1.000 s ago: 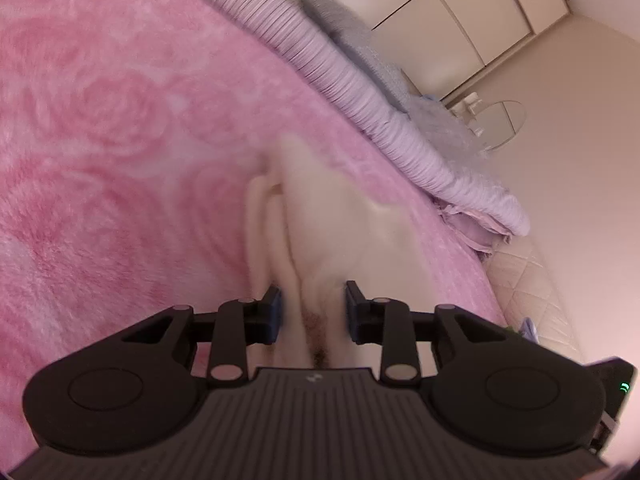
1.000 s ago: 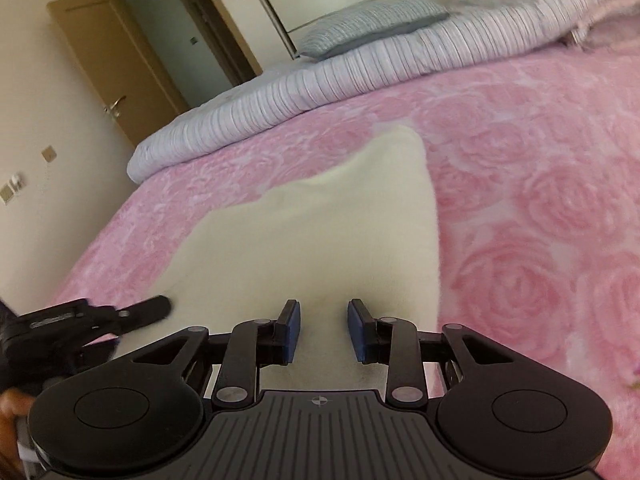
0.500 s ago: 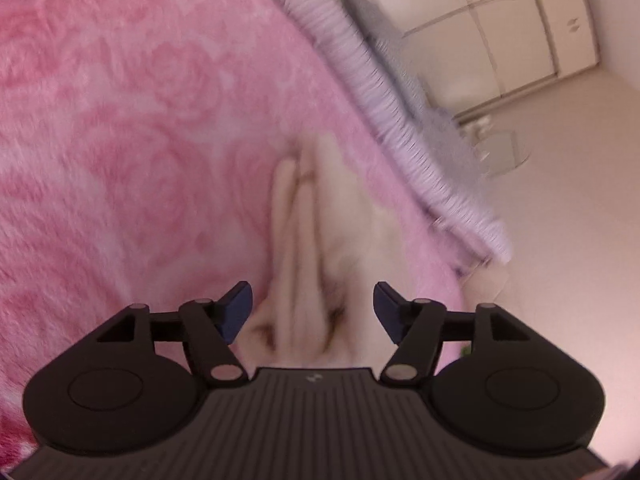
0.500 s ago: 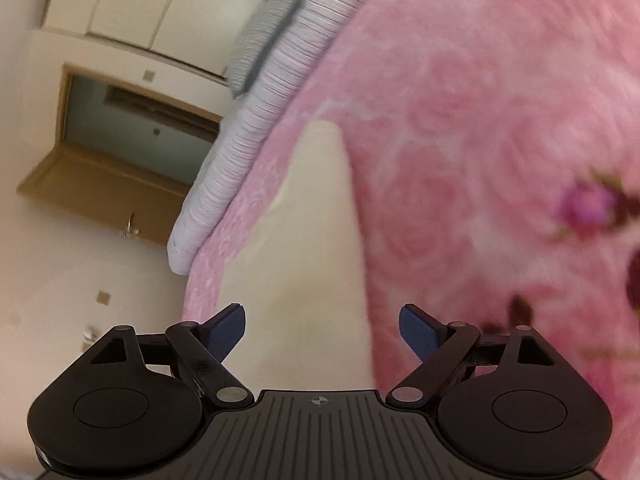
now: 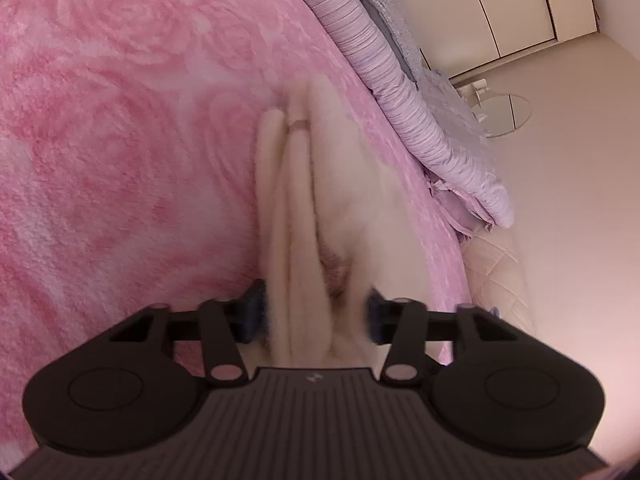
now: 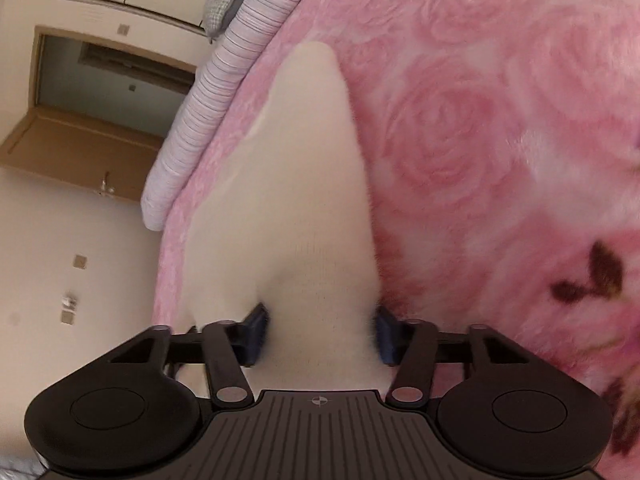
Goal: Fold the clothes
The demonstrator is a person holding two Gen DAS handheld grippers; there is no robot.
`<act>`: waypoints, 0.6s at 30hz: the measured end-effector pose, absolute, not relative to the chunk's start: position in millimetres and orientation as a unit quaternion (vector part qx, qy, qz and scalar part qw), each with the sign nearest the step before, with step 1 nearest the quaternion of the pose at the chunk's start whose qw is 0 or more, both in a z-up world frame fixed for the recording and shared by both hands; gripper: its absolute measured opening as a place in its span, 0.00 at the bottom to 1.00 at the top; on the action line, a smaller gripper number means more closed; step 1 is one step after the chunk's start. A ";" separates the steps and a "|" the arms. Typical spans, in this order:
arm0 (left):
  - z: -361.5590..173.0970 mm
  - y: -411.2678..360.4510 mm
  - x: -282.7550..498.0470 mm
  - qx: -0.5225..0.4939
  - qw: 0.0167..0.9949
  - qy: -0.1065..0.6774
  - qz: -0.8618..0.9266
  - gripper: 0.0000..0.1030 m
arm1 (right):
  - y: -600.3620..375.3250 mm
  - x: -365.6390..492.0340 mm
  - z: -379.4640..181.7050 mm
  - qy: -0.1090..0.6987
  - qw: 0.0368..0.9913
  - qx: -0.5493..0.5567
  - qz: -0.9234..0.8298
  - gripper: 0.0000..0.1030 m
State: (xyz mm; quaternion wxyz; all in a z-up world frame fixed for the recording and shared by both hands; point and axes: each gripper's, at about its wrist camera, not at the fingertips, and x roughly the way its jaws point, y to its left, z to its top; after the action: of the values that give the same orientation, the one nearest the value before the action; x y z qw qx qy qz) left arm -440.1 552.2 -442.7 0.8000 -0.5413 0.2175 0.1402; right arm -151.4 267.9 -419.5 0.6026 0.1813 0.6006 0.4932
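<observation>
A cream fleece garment [image 5: 340, 184] lies folded in several layers on the pink rose blanket [image 5: 120, 152]. My left gripper [image 5: 314, 314] has its blue pads [image 5: 252, 314] pressed against both sides of the stacked layer edges, so it is shut on the bundle. In the right wrist view the same cream garment [image 6: 304, 184] runs away from me as a long flat panel. My right gripper [image 6: 320, 334] holds its near end, and the cloth fills the whole gap between the pads [image 6: 256, 330]. Both views are a little blurred.
A striped lilac duvet roll [image 5: 384, 76] and a grey pillow [image 5: 396, 24] lie along the far side of the bed. Beyond are white wardrobe doors [image 5: 512, 8], a round glass table [image 5: 504, 114] and bare floor. An open doorway [image 6: 104, 80] shows past the bed edge.
Both grippers stood wide open half a second ago and have since closed inward onto the cream garment. The right view has swung along the garment's long edge.
</observation>
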 end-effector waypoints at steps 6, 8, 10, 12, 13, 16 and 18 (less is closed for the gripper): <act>-425.8 509.3 -460.5 -0.533 0.804 0.234 0.118 0.32 | 216.4 -162.0 -410.8 0.612 0.591 0.162 0.500 0.29; -425.9 486.3 -475.8 -0.540 0.799 0.241 0.109 0.32 | 198.3 -165.7 -407.6 0.615 0.588 0.155 0.502 0.29; -419.4 478.4 -482.6 -0.536 0.800 0.242 0.116 0.32 | 180.2 -169.4 -404.5 0.619 0.584 0.149 0.504 0.30; -411.3 474.1 -487.3 -0.529 0.803 0.242 0.127 0.35 | 162.1 -173.1 -401.3 0.622 0.580 0.142 0.506 0.38; -407.3 471.9 -489.7 -0.525 0.805 0.242 0.133 0.36 | 159.1 -171.8 -396.0 0.614 0.589 0.133 0.508 0.40; -395.2 465.5 -496.8 -0.514 0.809 0.242 0.149 0.38 | 156.9 -164.6 -376.0 0.580 0.626 0.100 0.511 0.57; -387.1 461.1 -501.5 -0.507 0.811 0.242 0.160 0.40 | 155.5 -159.7 -362.7 0.556 0.649 0.078 0.513 0.59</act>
State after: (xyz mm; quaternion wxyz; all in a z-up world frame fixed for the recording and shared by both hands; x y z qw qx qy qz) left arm -501.5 461.1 -387.1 0.8114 -0.5071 0.2424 0.1601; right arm -159.7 155.5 -362.7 0.6492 0.0782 0.5562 0.5129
